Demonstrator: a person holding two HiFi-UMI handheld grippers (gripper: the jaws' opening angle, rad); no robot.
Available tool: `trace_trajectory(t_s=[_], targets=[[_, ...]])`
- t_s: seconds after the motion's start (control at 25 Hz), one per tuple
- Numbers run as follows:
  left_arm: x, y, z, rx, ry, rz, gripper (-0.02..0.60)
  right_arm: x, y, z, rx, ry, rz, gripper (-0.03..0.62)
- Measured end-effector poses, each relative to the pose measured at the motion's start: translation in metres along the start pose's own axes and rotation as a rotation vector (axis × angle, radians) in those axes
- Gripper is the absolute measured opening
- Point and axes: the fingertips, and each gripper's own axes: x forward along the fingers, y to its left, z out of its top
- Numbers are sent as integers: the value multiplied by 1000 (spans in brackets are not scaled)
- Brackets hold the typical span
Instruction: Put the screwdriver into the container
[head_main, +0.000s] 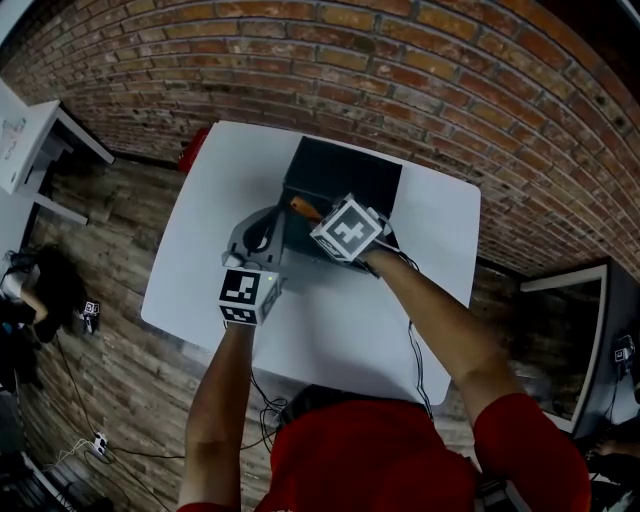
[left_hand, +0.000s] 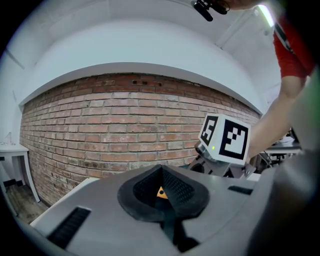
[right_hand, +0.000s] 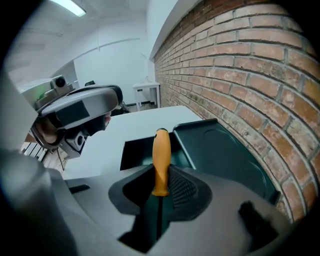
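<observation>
Our right gripper (right_hand: 161, 189) is clamped on the screwdriver (right_hand: 161, 150). Its orange handle sticks out past the jaws, right at the open dark container (right_hand: 225, 150) on the white table (head_main: 200, 270). Our left gripper (left_hand: 162, 192) hangs just beside the right one, jaws pressed together on nothing, with a bit of orange showing beyond them.

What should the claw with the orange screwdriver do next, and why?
Probably ease the right claw forward and down over the dark green open plastic container. It is clamped on the orange-handled screwdriver, whose handle points toward the container just ahead.
</observation>
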Motion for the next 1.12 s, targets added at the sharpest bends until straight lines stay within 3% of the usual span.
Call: trace_trajectory(t_s=[0.48, 0.68, 1.12], targets=[[11, 8, -16, -7, 34, -17, 12, 34, -5, -32, 33, 179, -7, 95], [15, 7, -22, -8, 50, -29, 12, 46, -7, -22, -4, 145, -18, 95], [19, 4, -32, -8, 90, -52, 14, 52, -6, -38, -2, 212, -11, 97]])
